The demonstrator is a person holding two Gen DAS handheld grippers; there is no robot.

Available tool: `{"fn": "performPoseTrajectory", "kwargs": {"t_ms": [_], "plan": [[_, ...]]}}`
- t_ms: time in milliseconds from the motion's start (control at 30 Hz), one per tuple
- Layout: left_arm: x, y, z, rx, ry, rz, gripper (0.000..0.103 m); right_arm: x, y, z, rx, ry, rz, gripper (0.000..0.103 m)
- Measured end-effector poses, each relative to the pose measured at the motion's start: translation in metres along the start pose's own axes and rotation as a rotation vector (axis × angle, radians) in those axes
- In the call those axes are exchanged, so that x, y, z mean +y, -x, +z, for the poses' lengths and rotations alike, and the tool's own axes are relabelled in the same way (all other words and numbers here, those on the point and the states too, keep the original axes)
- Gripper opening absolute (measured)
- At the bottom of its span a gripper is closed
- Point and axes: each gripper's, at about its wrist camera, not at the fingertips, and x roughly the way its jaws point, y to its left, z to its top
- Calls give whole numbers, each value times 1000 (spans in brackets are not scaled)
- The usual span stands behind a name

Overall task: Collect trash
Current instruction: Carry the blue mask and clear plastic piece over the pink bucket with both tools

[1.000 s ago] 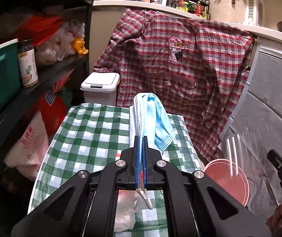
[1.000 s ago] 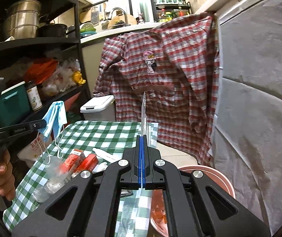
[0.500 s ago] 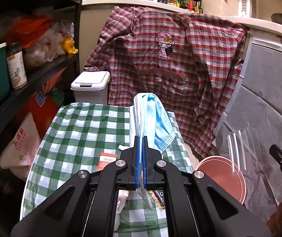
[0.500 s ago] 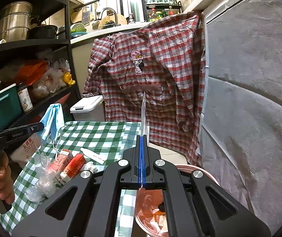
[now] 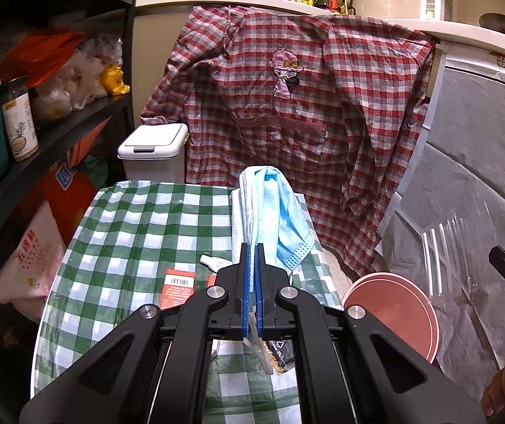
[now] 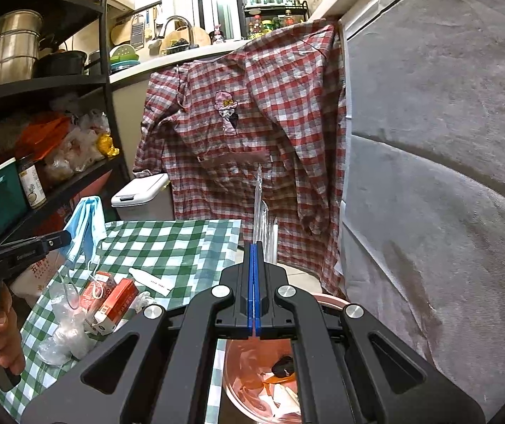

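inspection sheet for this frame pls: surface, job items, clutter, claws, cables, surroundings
Surface: table under green checked cloth.
Job's things: blue face mask in left claw; clear plastic wrapper in right claw; pink bin below the right claw, already holding scraps.
Clutter: red cartons, white tube, crumpled clear plastic lying on the cloth.
Claws: both shut on their items, held above the table.
Cables: nothing seen.
Surroundings: plaid shirt draped over counter, white lidded bin, black shelf with groceries.
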Motion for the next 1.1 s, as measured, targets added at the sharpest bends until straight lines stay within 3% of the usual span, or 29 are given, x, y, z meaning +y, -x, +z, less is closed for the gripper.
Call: {"fn": "performPoseTrajectory", "kwargs": {"t_ms": [800, 1100], "plan": [[-21, -9, -6, 15, -46, -28, 2, -21, 7, 6, -3, -32, -49, 0], [-33, -13, -12, 33, -74, -86, 2, -35, 9, 10, -10, -61, -64, 0]]}}
